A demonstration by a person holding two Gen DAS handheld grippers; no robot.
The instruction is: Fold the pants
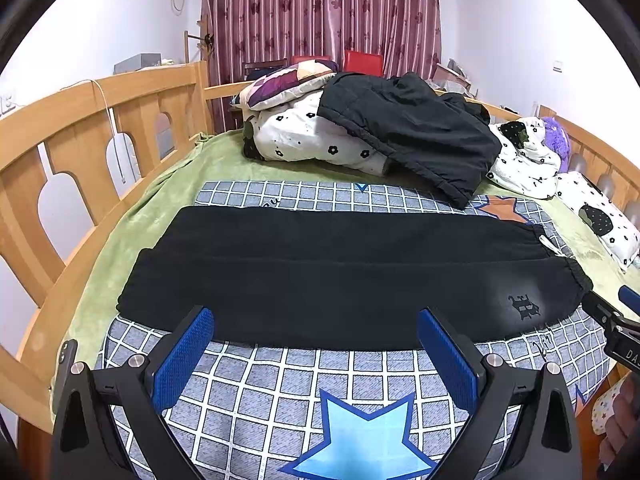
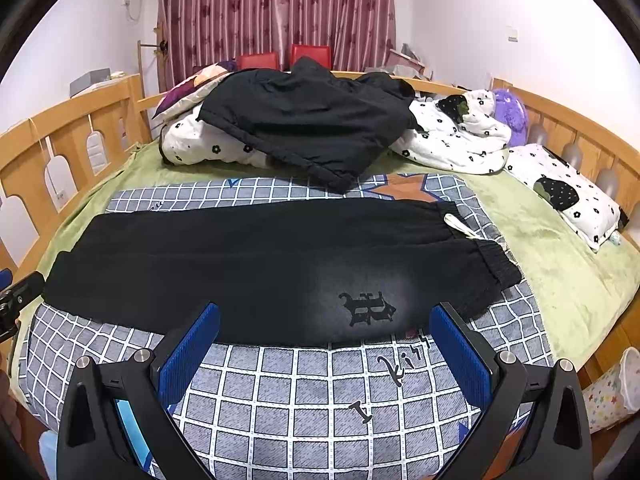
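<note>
Black fabric pants (image 1: 340, 276) lie flat across grey checked blanket (image 1: 280, 392), waistband at 3 o'clock. Left gripper (image 1: 316, 322) and right gripper (image 2: 325, 318): jaws wide apart, holding nothing.

One pair of pants (image 1: 340, 276), two claws (image 1: 316, 356) (image 2: 324, 356), two red chairs (image 2: 310, 54), one curtain (image 1: 320, 8)

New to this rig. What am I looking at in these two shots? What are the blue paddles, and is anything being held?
No robot arm here: a person holds one two-finger gripper in each hand, each carrying a fisheye camera looking along its fingers. The blue paddles are the finger pads. One picture is from the left gripper, the other from the right gripper. Both are open and hold nothing. Ahead, black pants lie flat, already folded leg over leg, on a checked blanket on a bed; the waistband is on the right. Behind them are a black jacket and a floral quilt.
</note>
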